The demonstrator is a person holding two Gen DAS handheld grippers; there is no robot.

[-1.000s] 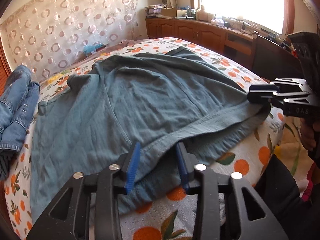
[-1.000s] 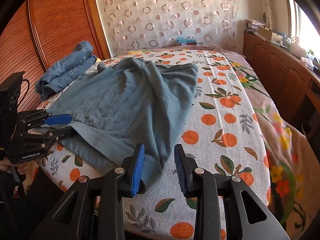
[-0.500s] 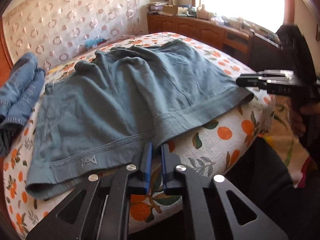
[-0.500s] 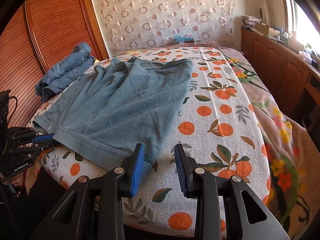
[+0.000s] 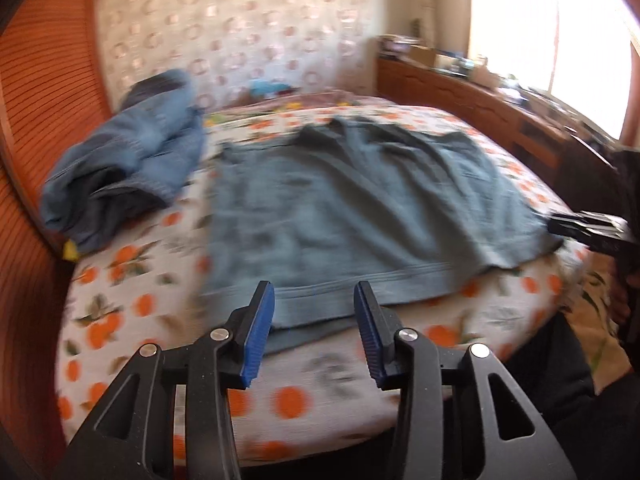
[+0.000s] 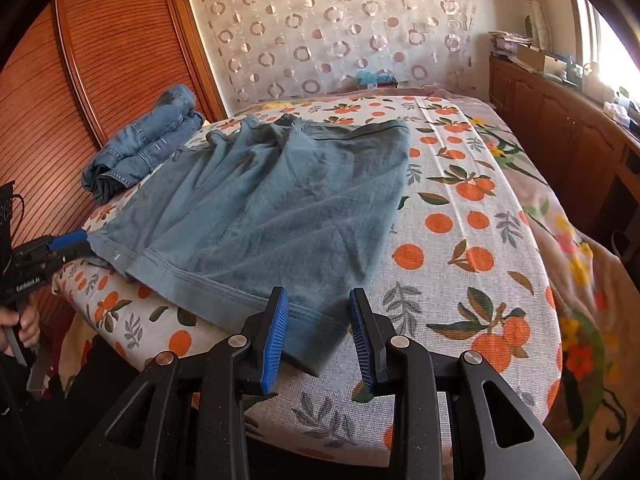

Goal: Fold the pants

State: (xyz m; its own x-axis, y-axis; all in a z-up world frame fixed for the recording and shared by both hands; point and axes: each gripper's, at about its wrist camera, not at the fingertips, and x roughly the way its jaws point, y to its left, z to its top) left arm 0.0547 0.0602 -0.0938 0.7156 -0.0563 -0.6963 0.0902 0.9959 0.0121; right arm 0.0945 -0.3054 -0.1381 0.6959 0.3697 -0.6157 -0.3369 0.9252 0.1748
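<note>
- Where the left wrist view looks along its own fingers, the left gripper (image 5: pixel 314 332) has its 2 blue-padded jaws spread, with nothing between them; they sit at the near hem of the teal pants (image 5: pixel 360 208).
- The whole of this view is blurred, so fine detail is hard to read.
- The teal pants lie spread on the orange-print bedsheet (image 5: pixel 132 280), reaching from the near edge of the bed toward the far side.
- A bundle of blue jeans (image 5: pixel 132 176) lies at the far left of the bed, apart from the teal pants.
- At the right edge, the right gripper (image 5: pixel 588 230) is by the right corner of the pants' hem; from here I cannot tell how its jaws stand.
- A wooden cabinet (image 5: pixel 480 112) runs along the far right under a bright window.

- In the right wrist view, the right gripper (image 6: pixel 318 340) has its 2 jaws spread, and the near corner of the teal pants (image 6: pixel 280 200) droops over the bed edge between them without being pinched.
- The pants cover the left half of the bedsheet (image 6: pixel 460 240), with the hem nearest and the wrinkled far end toward the headboard.
- At the left edge, the left gripper (image 6: pixel 70 246) is level with the hem's left corner, its jaws apart.
- The blue jeans (image 6: pixel 148 148) lie far left, beside the slatted wooden wardrobe (image 6: pixel 100 60).
- A circle-patterned curtain (image 6: pixel 340 32) hangs at the far end.
</note>
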